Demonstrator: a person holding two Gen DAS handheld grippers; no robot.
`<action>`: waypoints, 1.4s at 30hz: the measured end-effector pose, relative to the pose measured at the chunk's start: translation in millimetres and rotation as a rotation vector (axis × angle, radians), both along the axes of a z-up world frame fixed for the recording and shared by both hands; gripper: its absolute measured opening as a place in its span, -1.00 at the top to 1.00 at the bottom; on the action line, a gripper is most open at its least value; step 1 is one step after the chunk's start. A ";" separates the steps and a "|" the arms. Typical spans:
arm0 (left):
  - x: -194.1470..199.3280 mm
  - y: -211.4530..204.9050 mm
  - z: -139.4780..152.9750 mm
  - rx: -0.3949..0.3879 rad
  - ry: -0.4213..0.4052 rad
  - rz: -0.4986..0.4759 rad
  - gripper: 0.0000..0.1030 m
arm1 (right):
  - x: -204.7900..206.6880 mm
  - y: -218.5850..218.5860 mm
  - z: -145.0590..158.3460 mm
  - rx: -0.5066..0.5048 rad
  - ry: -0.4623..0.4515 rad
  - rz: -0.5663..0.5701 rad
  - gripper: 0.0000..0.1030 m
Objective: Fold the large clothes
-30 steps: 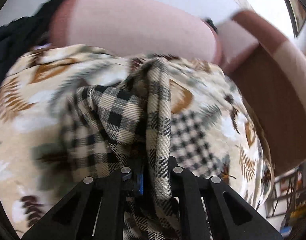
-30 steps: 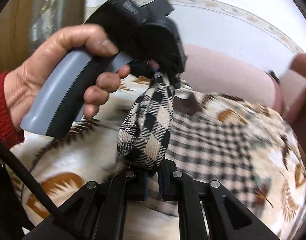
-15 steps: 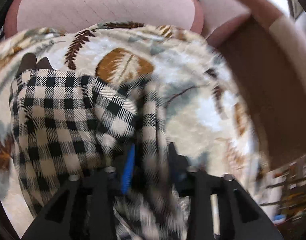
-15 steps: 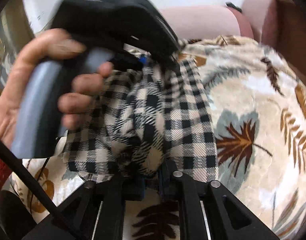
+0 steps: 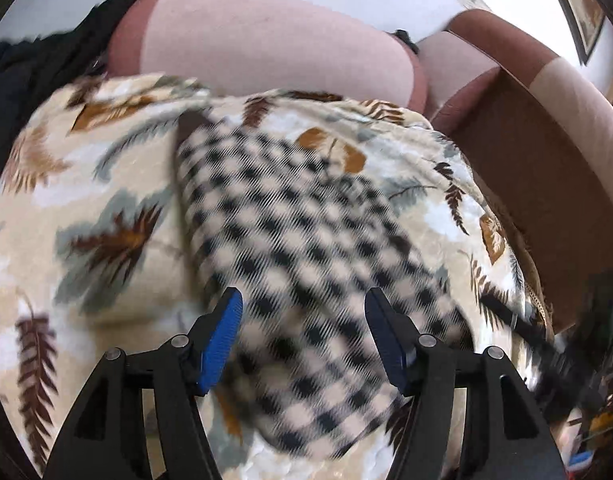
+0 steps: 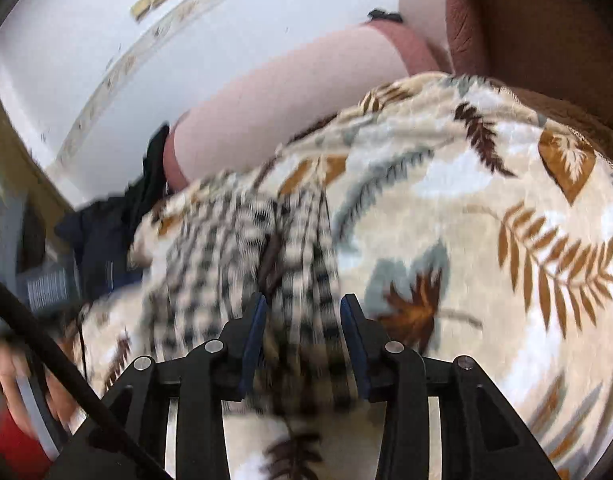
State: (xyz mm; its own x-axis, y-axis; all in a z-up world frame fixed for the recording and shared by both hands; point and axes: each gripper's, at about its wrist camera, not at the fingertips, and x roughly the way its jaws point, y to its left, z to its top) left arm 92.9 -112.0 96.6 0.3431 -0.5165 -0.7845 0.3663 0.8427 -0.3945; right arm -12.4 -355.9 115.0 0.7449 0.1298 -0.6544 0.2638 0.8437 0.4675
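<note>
A black-and-cream checked garment [image 5: 306,248] lies on a leaf-patterned blanket [image 5: 106,208]. In the left wrist view it spreads flat from the far left toward my left gripper [image 5: 302,300], which is open just above its near end, with blue pads [image 5: 220,336] wide apart. In the right wrist view the garment [image 6: 234,256] is bunched and blurred. My right gripper [image 6: 302,304] is open, its jaws on either side of a fold of the cloth. Whether the pads touch the fold is unclear.
The blanket [image 6: 486,208] covers a sofa seat with pink back cushions [image 5: 266,48] and a brown armrest [image 5: 546,168]. Dark clothing [image 5: 34,72] lies at the far left. A hand in a red sleeve [image 6: 14,400] shows at lower left in the right wrist view.
Both grippers were shut on the checked garment and have opened. The garment has dropped from held up to lying on the blanket.
</note>
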 end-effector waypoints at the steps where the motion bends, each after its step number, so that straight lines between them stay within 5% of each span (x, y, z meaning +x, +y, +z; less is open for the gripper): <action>1: -1.3 4.9 -4.0 -0.008 0.010 0.008 -0.21 | 17.5 -0.4 -1.1 0.053 -0.007 0.048 0.18; 4: -9.1 16.1 -16.7 -0.020 0.036 0.038 -0.21 | 55.9 15.7 -7.6 0.112 0.027 0.153 0.17; 10: -24.6 17.6 -24.9 0.034 0.016 0.033 -0.21 | 117.8 41.2 -57.3 0.044 0.186 0.187 0.15; 11: -26.4 15.4 -23.2 0.047 0.001 0.028 -0.21 | 120.5 43.3 -60.6 0.047 0.190 0.192 0.32; 12: -28.2 13.0 -21.2 0.059 -0.016 0.023 -0.21 | 121.0 43.6 -60.4 0.069 0.184 0.200 0.59; 18: -29.6 -7.4 -22.7 0.026 -0.016 -0.019 -0.21 | 85.2 31.9 -8.2 0.014 0.046 0.154 0.65; 21: -30.6 -28.0 -44.3 0.062 0.022 -0.060 -0.21 | 62.8 22.2 -10.5 -0.044 0.082 0.114 0.65; 23: -32.0 -37.0 -61.3 0.106 0.041 -0.062 -0.23 | 58.6 12.1 -37.6 -0.030 0.170 0.098 0.65; 25: -34.8 -43.2 -67.4 0.152 0.017 -0.065 -0.30 | 61.3 6.9 -64.3 -0.001 0.236 0.095 0.55; 28: -36.1 -42.2 -57.7 0.164 0.018 -0.087 -0.30 | 54.6 -4.9 -62.2 0.016 0.230 0.074 0.09; 31: -32.9 -22.1 -42.9 0.065 0.026 -0.072 -0.30 | 45.2 -23.7 -41.9 0.084 0.157 0.058 0.00; 34: -23.3 1.8 -38.7 -0.040 0.030 -0.025 -0.42 | 45.9 -36.8 -33.6 0.089 0.104 0.024 -0.36; 40: 13.2 6.0 -67.1 -0.170 0.133 -0.015 -0.50 | 88.3 -36.1 -88.0 0.296 0.180 0.109 -0.40; 42: 18.7 -2.1 -73.6 -0.193 0.150 -0.029 -0.78 | 99.5 -29.9 -100.7 0.326 0.182 0.121 -0.49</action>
